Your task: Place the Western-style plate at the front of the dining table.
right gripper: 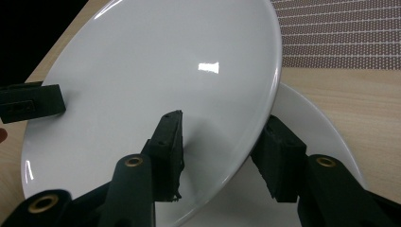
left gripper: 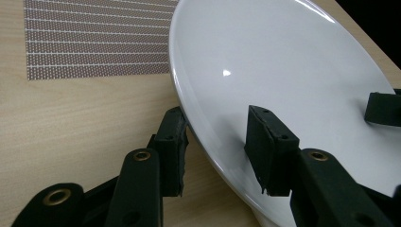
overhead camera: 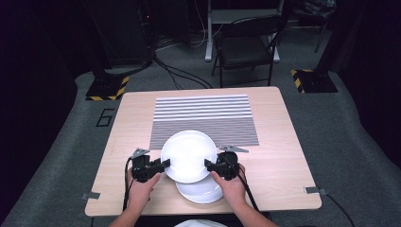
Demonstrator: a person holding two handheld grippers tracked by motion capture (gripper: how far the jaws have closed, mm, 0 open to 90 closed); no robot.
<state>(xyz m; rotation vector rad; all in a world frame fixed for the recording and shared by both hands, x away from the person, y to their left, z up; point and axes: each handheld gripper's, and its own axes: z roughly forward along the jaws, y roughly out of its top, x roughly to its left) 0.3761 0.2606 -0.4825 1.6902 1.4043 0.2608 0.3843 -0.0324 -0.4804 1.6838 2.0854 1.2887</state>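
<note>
Both claws, left claw (overhead camera: 163, 163) and right claw (overhead camera: 208, 164), clamp the upper plate (overhead camera: 188, 153), hiding most of the lower plate (overhead camera: 201, 191).

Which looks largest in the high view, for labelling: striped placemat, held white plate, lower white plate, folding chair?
1. striped placemat
2. folding chair, though it stands farther off, so unsure
3. held white plate
4. lower white plate, mostly covered, so its true size is unclear

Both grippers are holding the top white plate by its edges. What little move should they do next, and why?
Probably carry the top plate forward, level, toward the striped mat. The left gripper and right gripper each have jaws on opposite rims, and it sits raised over a second plate, so it looks free to move.
</note>
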